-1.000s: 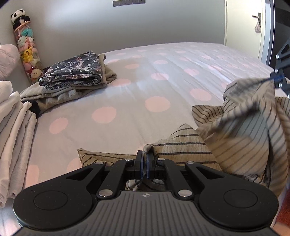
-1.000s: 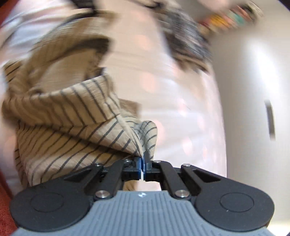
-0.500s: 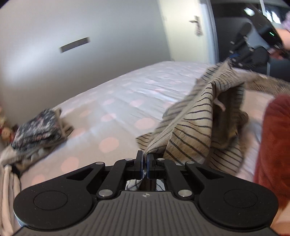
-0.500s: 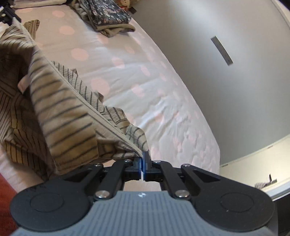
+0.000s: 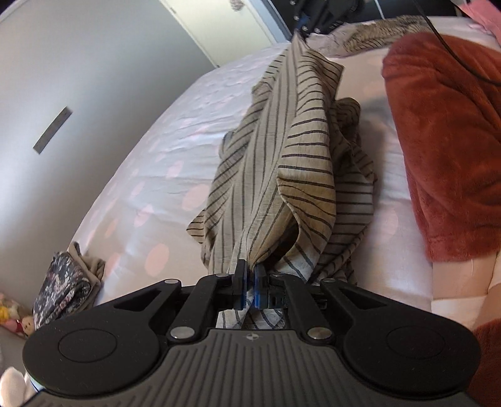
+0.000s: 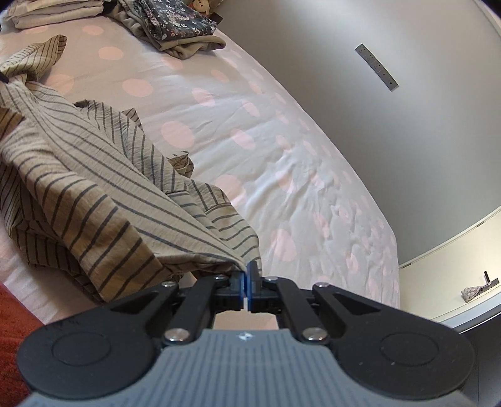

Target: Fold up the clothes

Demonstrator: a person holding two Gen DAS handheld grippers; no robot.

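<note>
A beige garment with dark stripes (image 5: 291, 150) hangs stretched between my two grippers above the polka-dot bed sheet (image 5: 175, 147), its lower folds resting on the bed. In the left wrist view my left gripper (image 5: 249, 269) pinches a bunched edge of it; its jaws are opening slightly, with cloth still pressed between the blue pads. The right gripper (image 5: 305, 26) holds the far end at the top of that view. In the right wrist view the right gripper (image 6: 247, 272) is shut on a corner of the striped garment (image 6: 78, 188), which drapes away to the left.
A folded floral garment on beige cloth (image 6: 175, 22) and a folded white stack (image 6: 56, 12) lie at the far end of the bed. A red plush blanket (image 5: 447, 131) lies beside the garment. A grey wall and a door (image 5: 225, 25) border the bed.
Both grippers have rolled and swung apart, lifting the striped garment from a heap on the bed into a taut band between them. Both still grip it.
</note>
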